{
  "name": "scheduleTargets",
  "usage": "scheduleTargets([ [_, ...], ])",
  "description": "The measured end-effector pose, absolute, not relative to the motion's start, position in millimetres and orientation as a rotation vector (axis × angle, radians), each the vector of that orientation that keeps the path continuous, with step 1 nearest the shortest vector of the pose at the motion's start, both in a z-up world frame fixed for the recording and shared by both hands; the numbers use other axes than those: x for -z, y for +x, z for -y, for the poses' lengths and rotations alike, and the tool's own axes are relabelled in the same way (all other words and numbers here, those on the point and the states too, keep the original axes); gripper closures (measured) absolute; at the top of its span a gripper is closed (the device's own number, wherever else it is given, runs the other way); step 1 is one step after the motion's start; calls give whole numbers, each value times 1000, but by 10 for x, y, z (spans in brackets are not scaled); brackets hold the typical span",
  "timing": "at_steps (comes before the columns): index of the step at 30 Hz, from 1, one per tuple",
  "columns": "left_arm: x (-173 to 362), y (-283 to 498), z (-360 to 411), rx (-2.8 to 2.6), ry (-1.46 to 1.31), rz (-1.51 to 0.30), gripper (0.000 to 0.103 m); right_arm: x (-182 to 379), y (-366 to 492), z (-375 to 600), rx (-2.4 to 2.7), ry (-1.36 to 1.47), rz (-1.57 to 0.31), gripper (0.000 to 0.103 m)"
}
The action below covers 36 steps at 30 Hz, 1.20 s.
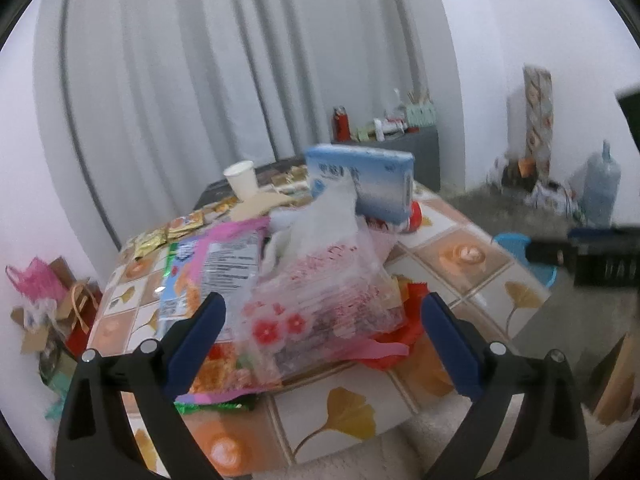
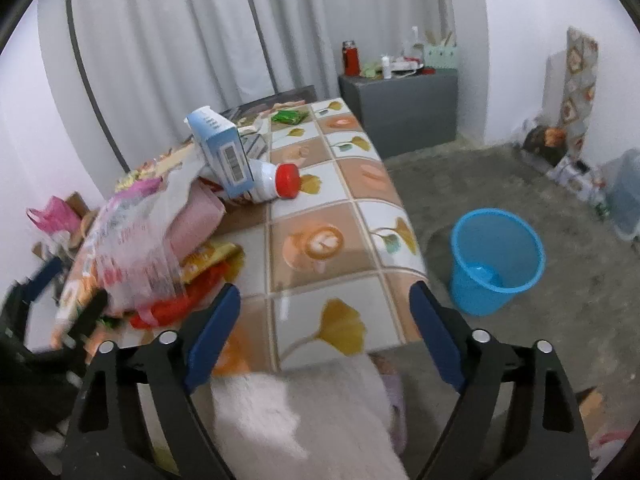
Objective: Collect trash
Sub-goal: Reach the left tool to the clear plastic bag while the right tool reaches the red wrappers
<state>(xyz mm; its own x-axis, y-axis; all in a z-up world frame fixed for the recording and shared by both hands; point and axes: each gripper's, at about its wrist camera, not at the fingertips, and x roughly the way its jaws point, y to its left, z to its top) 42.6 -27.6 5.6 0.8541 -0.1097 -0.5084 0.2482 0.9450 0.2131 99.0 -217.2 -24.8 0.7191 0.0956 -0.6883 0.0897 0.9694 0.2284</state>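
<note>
Crinkly clear bag (image 1: 320,304) is lying atop the table's wrapper heap, between the left gripper's (image 1: 324,344) parted jaws; right gripper (image 2: 324,336) is gaping empty, bucket (image 2: 496,260) at two o'clock. Pinch low, squarely.

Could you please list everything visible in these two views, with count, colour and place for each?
Table: one, tiled cloth with orange and yellow leaf prints, centre.
Wrapper pile: several, clear, pink, red and orange, near left end of table.
Carton: one, blue and white, propped on the pile.
Bottle: one, white with red cap, lying by the carton.
Paper cup: one, white, far side of table.
Bin: one, blue, on the floor right of the table.
Cabinet: one, grey, by the curtain, cluttered top.
Curtain: one, white, behind.
Left gripper: black with blue fingers, open around the clear wrapper.
Right gripper: same colours, open, over the table edge.
</note>
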Motion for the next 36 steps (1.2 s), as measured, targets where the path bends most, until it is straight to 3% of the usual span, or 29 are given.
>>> scheduleTargets([
  [5,97,722,389,207,316,-593,7,339,1231,2201,-69,333,-814,33],
  [13,331,1068,581,149,427,-659,7,494,1494,2212,-110,402,-864,35],
  [18,411,1144,549,145,410,-695,17,584,1523,2237,-112,418,-894,35],
  [27,326,1049,495,178,339,-703,49,579,1502,2259,-108,430,-894,36],
  [32,246,999,413,194,283,-700,78,523,1475,2232,-108,424,-882,37],
  [36,212,973,333,203,250,-697,92,466,1435,2221,-110,419,-871,38],
])
